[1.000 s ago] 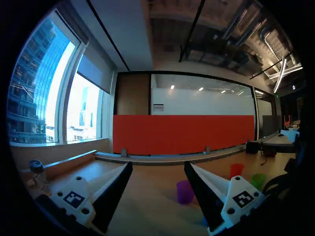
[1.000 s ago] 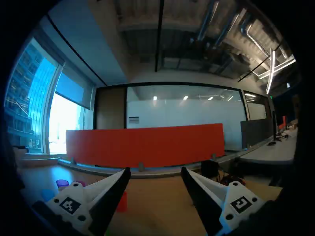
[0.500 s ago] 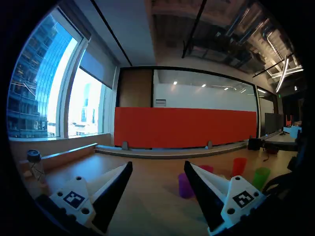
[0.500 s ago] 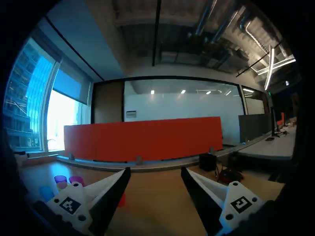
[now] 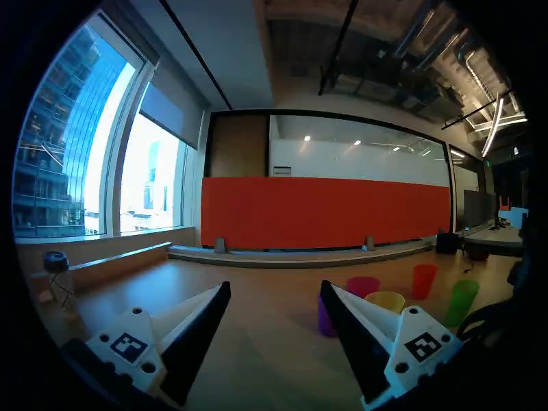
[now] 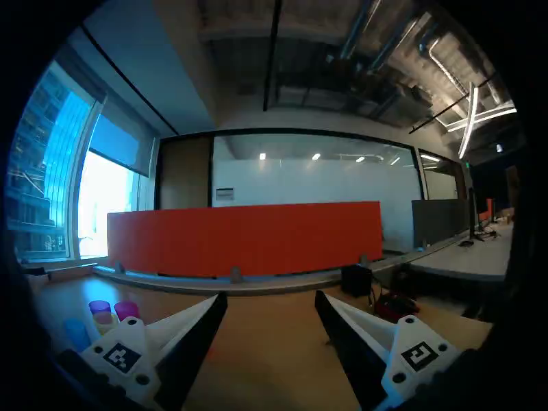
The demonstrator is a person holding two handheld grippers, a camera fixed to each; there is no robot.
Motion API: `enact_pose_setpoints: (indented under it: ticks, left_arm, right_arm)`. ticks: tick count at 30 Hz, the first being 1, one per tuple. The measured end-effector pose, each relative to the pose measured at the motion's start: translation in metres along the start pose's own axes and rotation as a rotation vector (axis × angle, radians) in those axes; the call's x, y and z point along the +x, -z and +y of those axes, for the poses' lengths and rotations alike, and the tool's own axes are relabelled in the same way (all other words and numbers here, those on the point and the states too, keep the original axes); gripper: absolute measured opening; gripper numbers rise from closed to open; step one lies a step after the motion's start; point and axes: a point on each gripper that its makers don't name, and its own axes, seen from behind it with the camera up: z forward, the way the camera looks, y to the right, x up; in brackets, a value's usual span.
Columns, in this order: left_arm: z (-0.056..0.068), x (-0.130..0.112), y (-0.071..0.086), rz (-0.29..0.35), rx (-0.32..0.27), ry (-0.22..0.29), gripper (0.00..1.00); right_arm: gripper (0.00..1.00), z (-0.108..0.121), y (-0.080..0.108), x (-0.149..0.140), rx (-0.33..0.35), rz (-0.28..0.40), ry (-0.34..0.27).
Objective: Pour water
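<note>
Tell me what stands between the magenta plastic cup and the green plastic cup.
In the left gripper view, a red plastic cup stands between the magenta plastic cup and green plastic cup; a yellow plastic cup sits nearer the camera.

Cups (image 5: 387, 300) stand grouped on the table (image 5: 274, 329) at the right of the left gripper view, a partition (image 5: 322, 212) runs along the table's far edge behind them, and windows (image 5: 68, 171) line the wall at left

The wooden table (image 5: 274, 356) bears a purple cup (image 5: 322, 318), magenta cup (image 5: 363, 285), yellow cup (image 5: 387, 300), red cup (image 5: 424, 281), green cup (image 5: 462, 301).
</note>
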Motion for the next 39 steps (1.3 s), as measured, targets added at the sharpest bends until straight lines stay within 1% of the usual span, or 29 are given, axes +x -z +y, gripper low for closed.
enact_pose_setpoints:
  ticks: [8,18,26,30,39]
  left_arm:
    - [-0.001,-0.010,-0.003,-0.018,0.000,-0.011,0.98]
    - [-0.004,-0.016,-0.006,-0.037,0.003,-0.007,0.98]
    - [-0.005,-0.026,-0.010,-0.062,0.007,-0.022,0.98]
    - [-0.007,-0.027,-0.012,-0.065,0.014,-0.023,0.98]
    - [-0.007,-0.027,-0.012,-0.065,0.012,-0.026,0.98]
  right_arm:
    - [0.99,0.003,0.000,0.002,-0.008,0.002,0.004]
    - [0.99,0.006,0.001,0.005,-0.010,0.002,0.005]
    - [0.99,0.010,0.002,0.006,-0.017,0.004,0.007]
    - [0.99,0.011,0.002,0.006,-0.017,0.005,0.010]
    - [0.99,0.011,0.003,0.005,-0.009,-0.003,0.027]
